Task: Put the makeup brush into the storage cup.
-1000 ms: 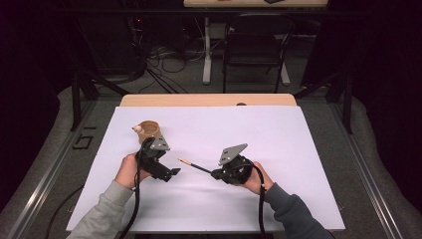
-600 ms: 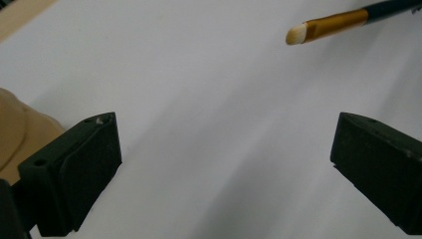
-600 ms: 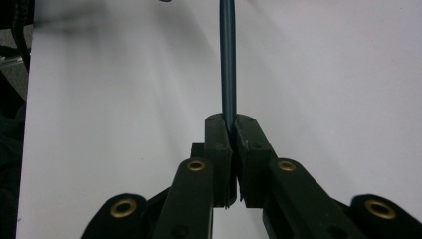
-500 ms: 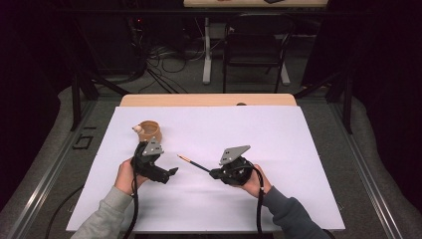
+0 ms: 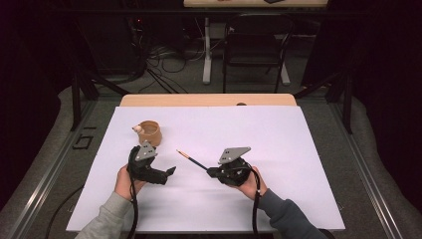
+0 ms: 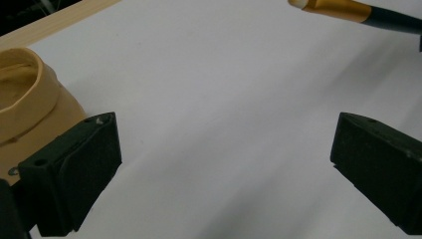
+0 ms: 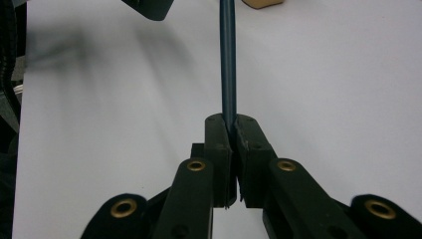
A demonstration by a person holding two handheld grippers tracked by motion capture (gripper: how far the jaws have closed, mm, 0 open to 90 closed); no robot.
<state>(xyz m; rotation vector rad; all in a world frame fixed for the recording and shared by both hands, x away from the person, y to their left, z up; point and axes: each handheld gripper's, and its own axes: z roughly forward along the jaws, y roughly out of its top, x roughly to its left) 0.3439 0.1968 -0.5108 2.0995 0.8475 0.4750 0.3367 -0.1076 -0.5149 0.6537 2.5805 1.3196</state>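
A paintbrush with a dark blue handle, gold ferrule and pale tip juts left from my right gripper, which is shut on the handle's end. In the right gripper view the handle runs straight up from the pressed jaws of the right gripper. My left gripper is open and holds nothing, its jaws pointing right, just below the brush tip. A tan cup stands behind it. In the left gripper view the cup is at the left and the brush tip at the top right, beyond the left gripper.
A white sheet covers the table, with a wooden edge at the back. Beyond the table stand a dark chair and cables on the floor. A small pale thing sits against the cup's left side.
My left gripper has drawn back toward the person and sunk a little, uncovering the cup. The right gripper and the brush have stayed in place.
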